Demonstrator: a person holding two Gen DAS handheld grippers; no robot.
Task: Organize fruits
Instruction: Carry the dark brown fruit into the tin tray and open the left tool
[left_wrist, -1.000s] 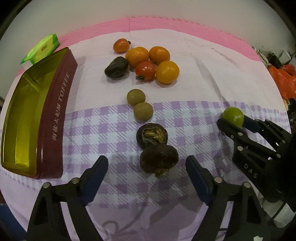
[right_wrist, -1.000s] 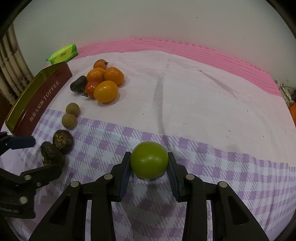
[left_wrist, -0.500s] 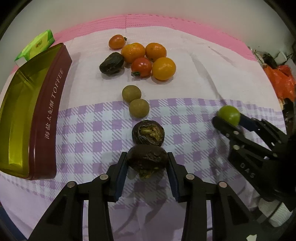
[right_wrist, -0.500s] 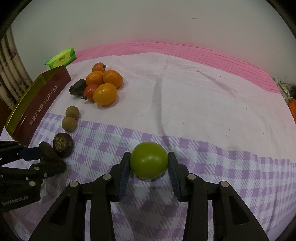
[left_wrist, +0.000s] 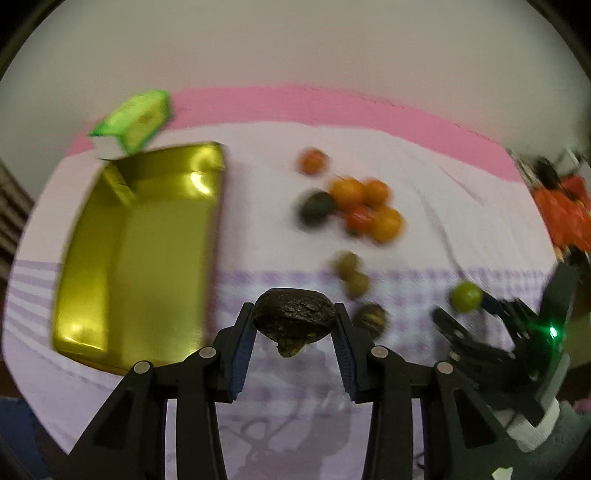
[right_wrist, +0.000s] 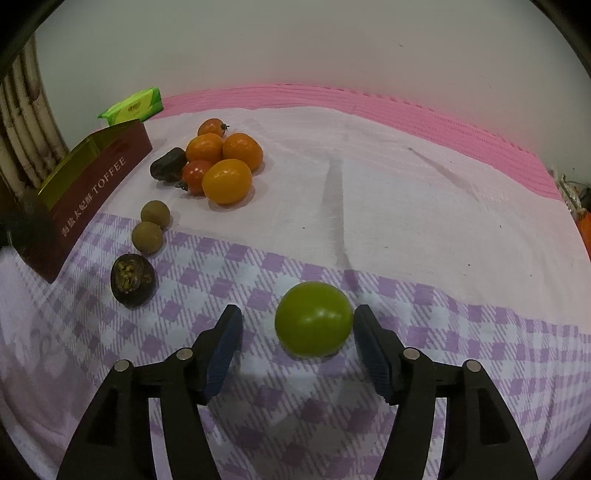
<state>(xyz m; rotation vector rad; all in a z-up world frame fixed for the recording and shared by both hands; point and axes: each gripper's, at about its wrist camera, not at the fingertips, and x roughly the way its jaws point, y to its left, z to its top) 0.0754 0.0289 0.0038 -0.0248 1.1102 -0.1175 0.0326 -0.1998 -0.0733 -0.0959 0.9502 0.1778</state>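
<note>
The left gripper (left_wrist: 294, 320) pinched the dark wrinkled fruit (left_wrist: 294, 318) between its two pads and held it above the checked cloth (left_wrist: 258, 280), near the right edge of the gold tin (left_wrist: 140, 254). The right gripper (right_wrist: 297, 334) had just been opening its jaws; the green fruit (right_wrist: 313, 318) lay on the cloth between the spread fingers, closer to the right one, far right of the tin.

A green packet (right_wrist: 132, 106) lies at the back, near the wall. A white and purple checked cloth (right_wrist: 424, 229) lies over a pink mat (right_wrist: 424, 107).
</note>
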